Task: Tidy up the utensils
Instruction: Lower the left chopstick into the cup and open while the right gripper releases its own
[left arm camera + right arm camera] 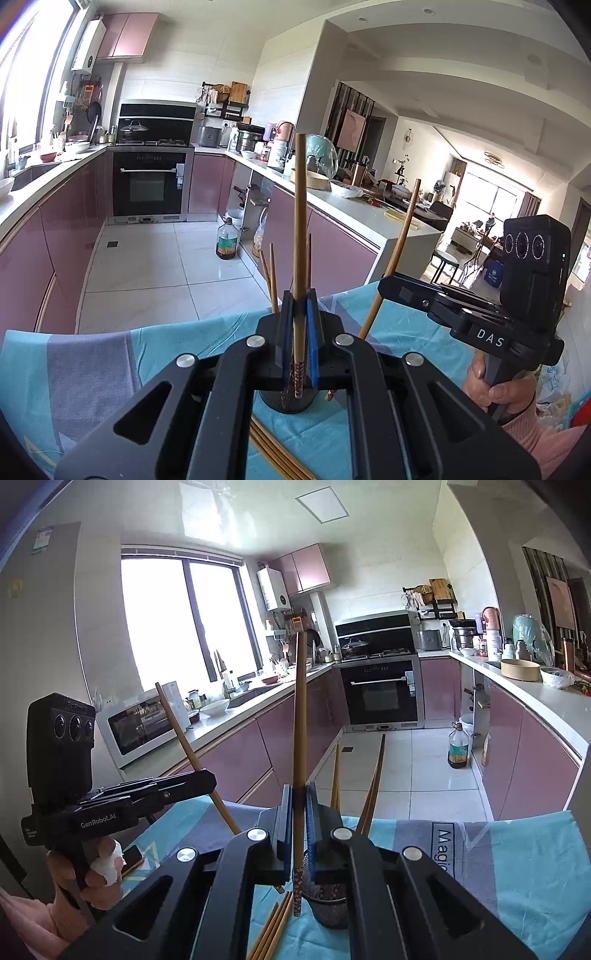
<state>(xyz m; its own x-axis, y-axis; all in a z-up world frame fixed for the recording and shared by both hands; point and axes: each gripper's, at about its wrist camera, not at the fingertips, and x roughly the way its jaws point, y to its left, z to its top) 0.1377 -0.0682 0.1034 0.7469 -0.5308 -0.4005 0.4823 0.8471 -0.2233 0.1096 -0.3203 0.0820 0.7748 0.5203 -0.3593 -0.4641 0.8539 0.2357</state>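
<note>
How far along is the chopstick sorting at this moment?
Done: a few chopsticks stand in the black mesh holder. In hand: the left gripper and right gripper are each shut on one chopstick, held upright. Left: several loose chopsticks lie on the blue cloth.

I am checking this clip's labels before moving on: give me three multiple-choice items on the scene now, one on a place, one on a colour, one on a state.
1. Where do the loose wooden chopsticks lie?
A. on the cloth beside the black mesh holder
B. on the floor
C. in the oven

2. What colour is the patterned tablecloth?
A. red
B. light blue and grey
C. yellow

3. What is the left gripper doing?
A. standing open
B. clamping a spoon
C. clamping a long wooden chopstick

A: they rest on the cloth near the holder's base.
B: those bands show.
C: the pads press the stick upright.
</note>
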